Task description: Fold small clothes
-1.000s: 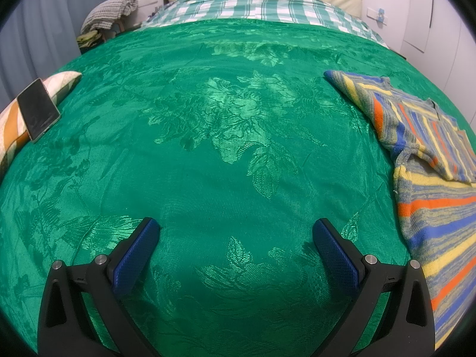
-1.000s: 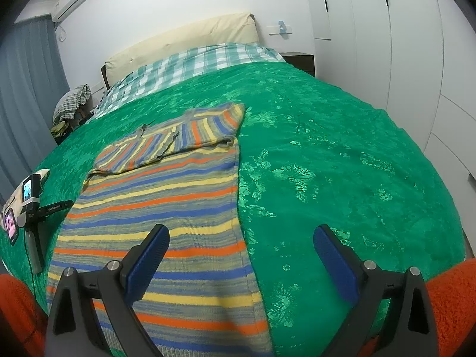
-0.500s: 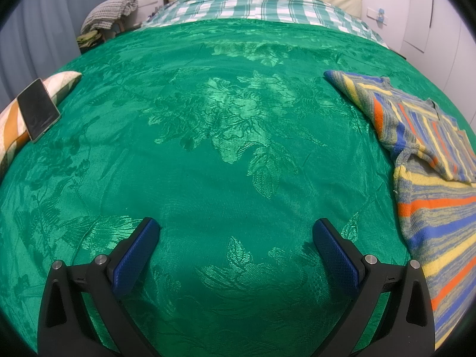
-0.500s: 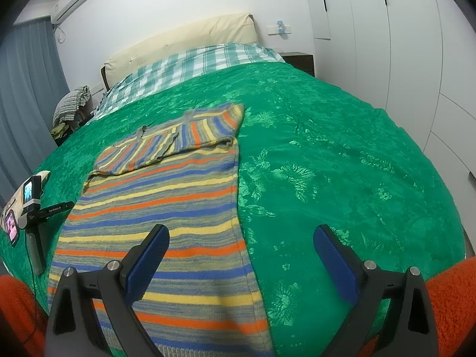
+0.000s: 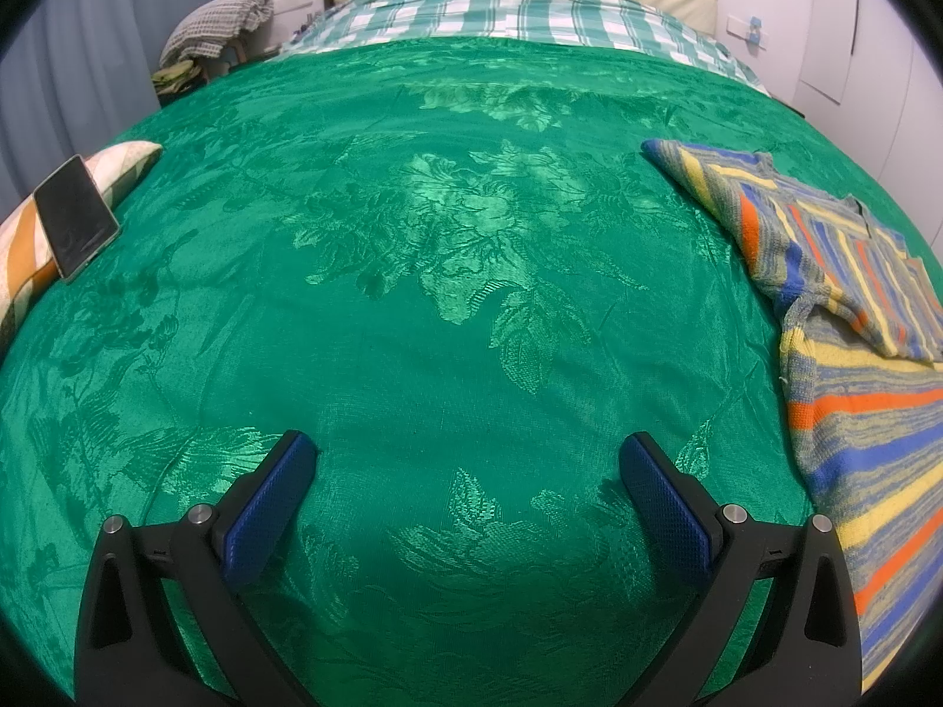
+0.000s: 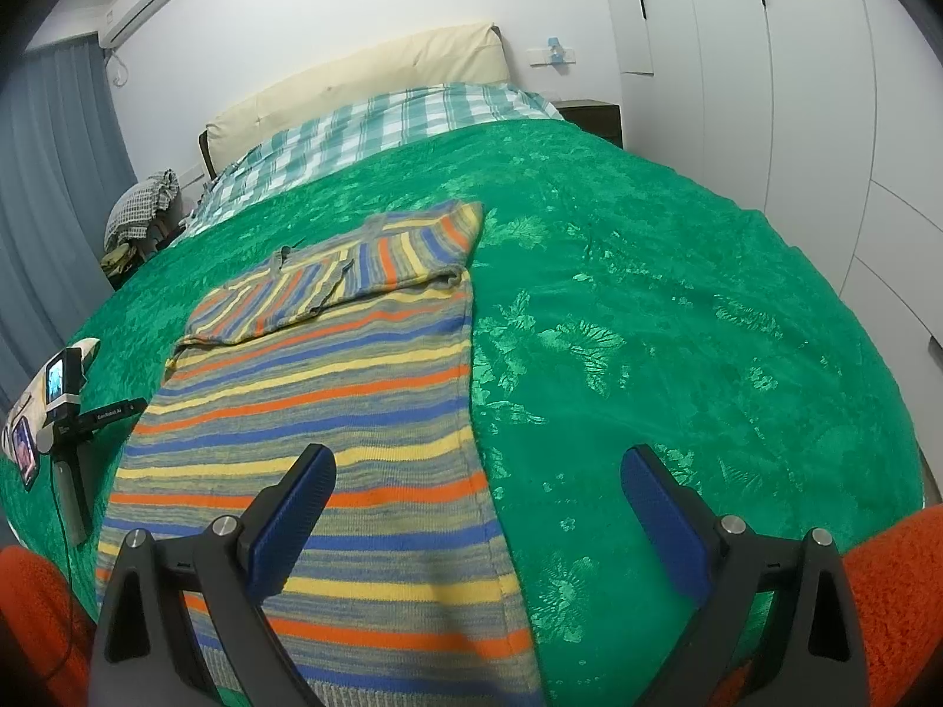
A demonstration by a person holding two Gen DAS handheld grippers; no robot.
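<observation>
A striped knitted garment (image 6: 330, 412) in blue, orange, yellow and grey lies flat on the green bedspread (image 6: 648, 306), its sleeves folded across the top. In the left wrist view it lies at the right edge (image 5: 872, 365). My right gripper (image 6: 477, 465) is open and empty, hovering over the garment's lower right edge. My left gripper (image 5: 468, 453) is open and empty over bare bedspread (image 5: 412, 235), to the left of the garment.
A phone (image 5: 75, 217) leans on a striped cushion (image 5: 118, 168) at the bed's left edge. A plaid sheet (image 5: 507, 12) and headboard are at the far end. White wardrobe doors (image 6: 795, 88) stand on the right. The other gripper's handle with its camera (image 6: 65, 400) shows at left.
</observation>
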